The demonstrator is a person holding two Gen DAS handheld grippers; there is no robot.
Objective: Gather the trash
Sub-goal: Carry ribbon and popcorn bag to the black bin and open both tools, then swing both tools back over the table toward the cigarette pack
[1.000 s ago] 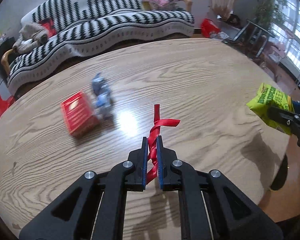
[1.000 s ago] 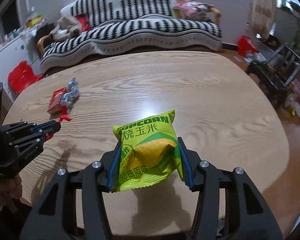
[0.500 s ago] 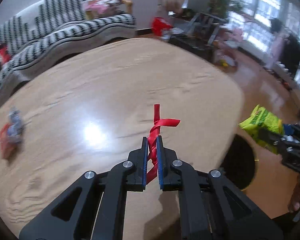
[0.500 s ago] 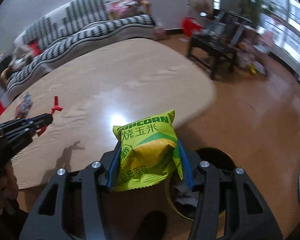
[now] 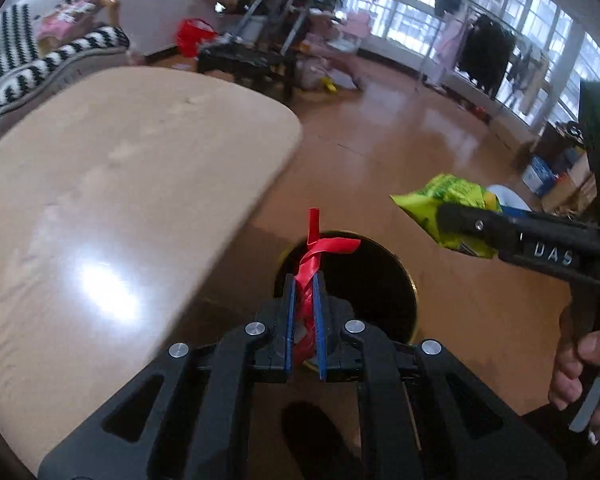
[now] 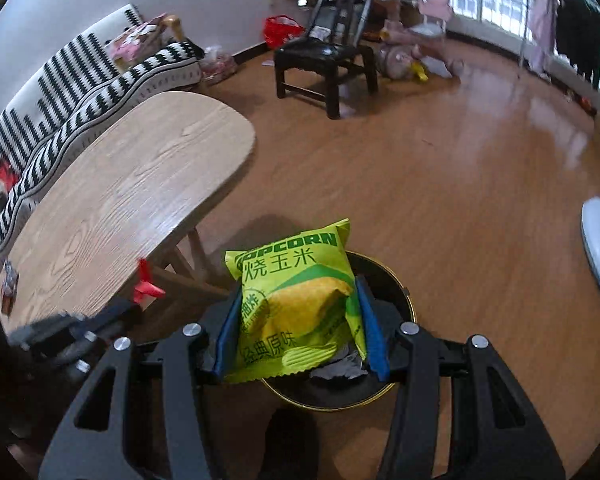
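Oval wooden table (image 6: 132, 184), striped sofa (image 6: 80, 80), black chair (image 6: 324, 52), clothes rack (image 5: 484, 56)

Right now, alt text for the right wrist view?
The right gripper clamps a yellow-green popcorn bag just above a round black trash bin on a wooden floor. At left, the left gripper pinches a red ribbon beside a light wooden table; a black chair stands behind.
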